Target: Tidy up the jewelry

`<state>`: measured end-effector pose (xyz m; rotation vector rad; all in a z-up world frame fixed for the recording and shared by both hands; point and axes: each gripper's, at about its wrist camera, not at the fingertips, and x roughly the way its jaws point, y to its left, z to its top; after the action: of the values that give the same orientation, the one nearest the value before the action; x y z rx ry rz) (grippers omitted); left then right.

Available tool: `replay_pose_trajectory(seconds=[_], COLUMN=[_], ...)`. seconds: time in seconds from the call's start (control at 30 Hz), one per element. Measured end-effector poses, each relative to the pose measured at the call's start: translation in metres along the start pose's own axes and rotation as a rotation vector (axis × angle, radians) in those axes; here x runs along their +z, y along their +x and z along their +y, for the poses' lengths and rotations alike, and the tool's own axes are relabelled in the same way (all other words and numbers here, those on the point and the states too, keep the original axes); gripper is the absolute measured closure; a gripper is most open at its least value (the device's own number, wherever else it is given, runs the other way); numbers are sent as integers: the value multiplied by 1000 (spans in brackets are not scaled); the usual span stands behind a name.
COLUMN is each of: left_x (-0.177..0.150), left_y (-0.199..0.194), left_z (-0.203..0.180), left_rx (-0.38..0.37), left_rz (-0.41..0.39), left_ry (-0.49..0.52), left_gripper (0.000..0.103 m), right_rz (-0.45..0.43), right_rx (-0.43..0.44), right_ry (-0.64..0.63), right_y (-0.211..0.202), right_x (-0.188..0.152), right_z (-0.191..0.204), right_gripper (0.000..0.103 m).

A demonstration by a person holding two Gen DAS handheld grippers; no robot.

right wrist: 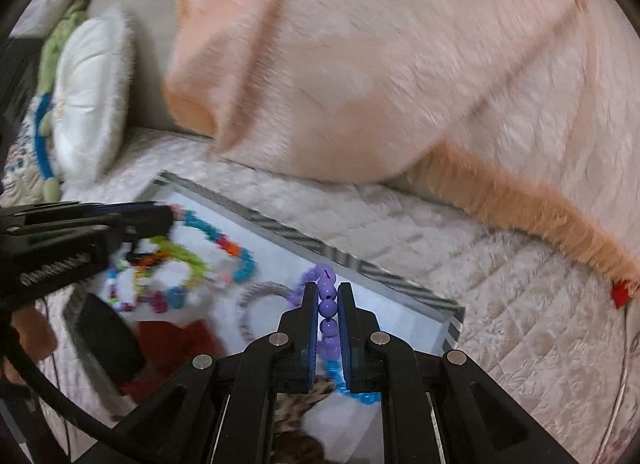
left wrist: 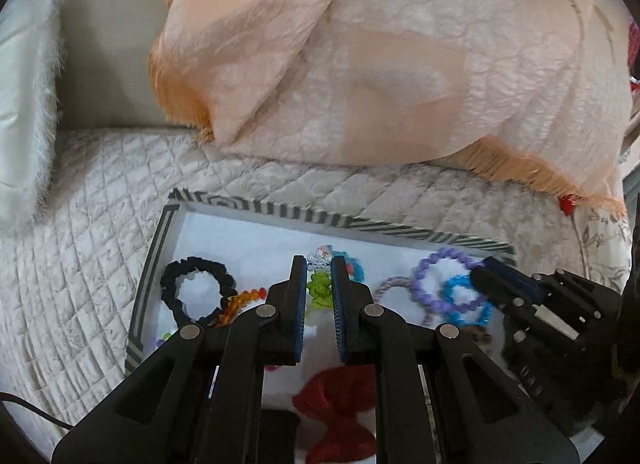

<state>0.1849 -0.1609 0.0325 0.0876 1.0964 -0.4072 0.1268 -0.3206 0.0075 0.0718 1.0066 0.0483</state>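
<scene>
Right gripper (right wrist: 327,306) is what I have clamped on the purple bead bracelet (right wrist: 329,307), round glossy beads strung in a line between its pads, over the striped-rimmed tray (left wrist: 256,206) on the quilted bed. Left gripper (left wrist: 319,288) hangs nearly closed, nothing pinched, above a green bead cluster (left wrist: 320,290).

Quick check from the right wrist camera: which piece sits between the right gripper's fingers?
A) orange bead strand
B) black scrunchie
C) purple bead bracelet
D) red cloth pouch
C: the purple bead bracelet runs in a line between the fingers of the right gripper, above the tray.
</scene>
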Motion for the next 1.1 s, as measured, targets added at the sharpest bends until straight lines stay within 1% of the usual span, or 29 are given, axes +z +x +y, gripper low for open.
replay_pose_trajectory(seconds=[0.17, 0.27, 0.3, 0.37, 0.4, 0.43, 0.47, 0.6, 0.67, 0.83, 1.0, 1.1], left_x=[-12, -19, -22, -28, -30, -33, -37, -50, -60, -82, -107, -120], left_y=[25, 27, 26, 24, 22, 18, 13, -5, -16, -44, -71, -86], left_z=[19, 25, 25, 25, 25, 25, 25, 27, 27, 30, 34, 37], left_rx=[39, 40, 44, 57, 59, 55, 46, 56, 62, 88, 115, 129], left_rz=[38, 36, 34, 33, 31, 23, 11, -13, -28, -78, -127, -157], left_ry=[-25, -26, -22, -10, -11, -14, -18, -25, -29, -30, -32, -32], left_gripper=[92, 92, 90, 81, 68, 58, 56, 56, 56, 56, 56, 56], right_rz=[28, 8, 2, -13, -22, -34, -50, -92, -123, -195, -204, -216], right_rx=[-5, 3, -4, -4, 2, 11, 19, 20, 36, -26, -102, -92], right_ry=[69, 92, 94, 97, 101, 108, 115, 136, 145, 152, 178, 198], right_y=[18, 16, 13, 7, 2, -4, -11, -36, -50, -78, -89, -101], right_x=[-13, -19, -22, -26, -28, -31, -34, -44, -50, -69, -85, -96], right_z=[-17, -19, -18, -16, -13, -11, -8, 7, 16, 43, 63, 70], right_gripper=[94, 94, 94, 87, 75, 68, 68, 68, 68, 67, 67, 67])
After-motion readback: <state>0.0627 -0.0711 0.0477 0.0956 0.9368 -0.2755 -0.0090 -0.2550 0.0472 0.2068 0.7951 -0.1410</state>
